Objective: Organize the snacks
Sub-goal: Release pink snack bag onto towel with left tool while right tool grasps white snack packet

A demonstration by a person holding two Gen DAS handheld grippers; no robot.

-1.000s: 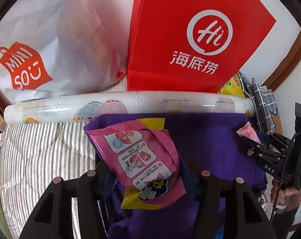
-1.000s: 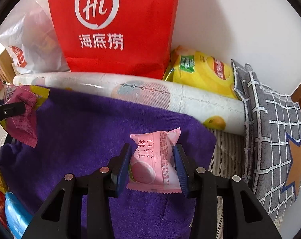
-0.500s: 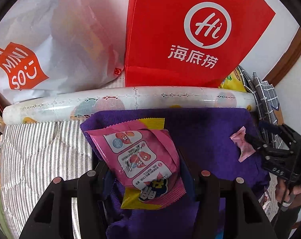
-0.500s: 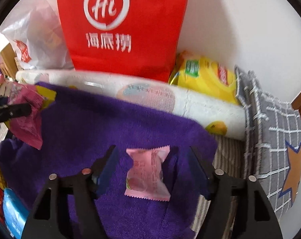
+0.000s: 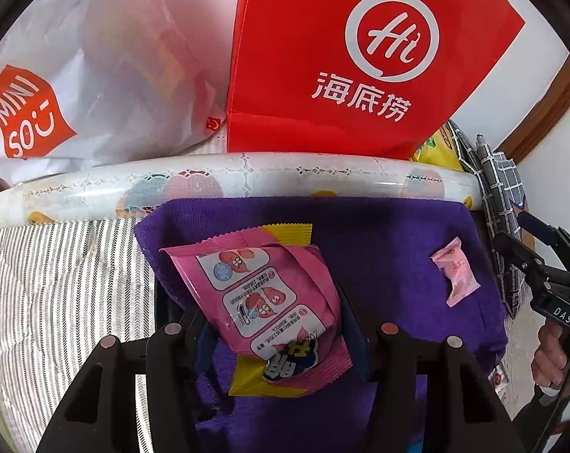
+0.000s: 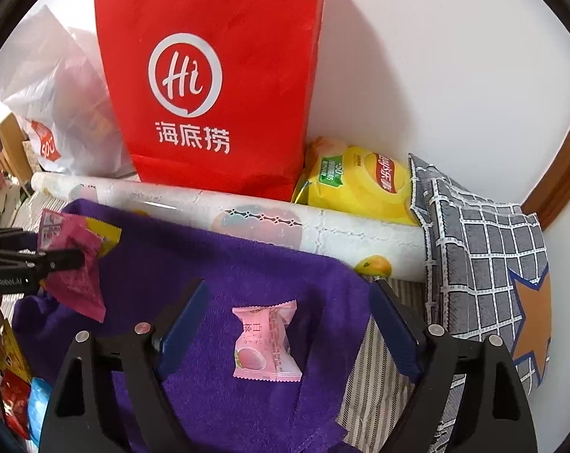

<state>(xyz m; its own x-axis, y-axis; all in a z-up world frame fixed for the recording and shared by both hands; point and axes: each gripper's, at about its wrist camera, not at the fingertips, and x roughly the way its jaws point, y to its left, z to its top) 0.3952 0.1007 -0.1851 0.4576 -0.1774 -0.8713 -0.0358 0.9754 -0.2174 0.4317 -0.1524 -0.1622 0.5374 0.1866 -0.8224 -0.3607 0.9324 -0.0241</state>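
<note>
Over the purple towel [image 5: 390, 234], the left view shows the left gripper [image 5: 273, 324] clenched on a pink snack packet [image 5: 269, 302], its lower end hidden between the jaws; that packet likely wants setting down next, beside the small pink candy [image 5: 456, 271]. From the right wrist, the right gripper [image 6: 288, 328] has its jaws opening, with nothing pressed; the candy [image 6: 264, 343] lies released on the towel [image 6: 217, 275]. Snacks at the left edge are cut off.

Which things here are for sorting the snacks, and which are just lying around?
For the job: small pink candy on the purple towel; big pink snack packet in the left gripper.

Just lying about: red bag, white bag, patterned roll, checked cushion.
</note>
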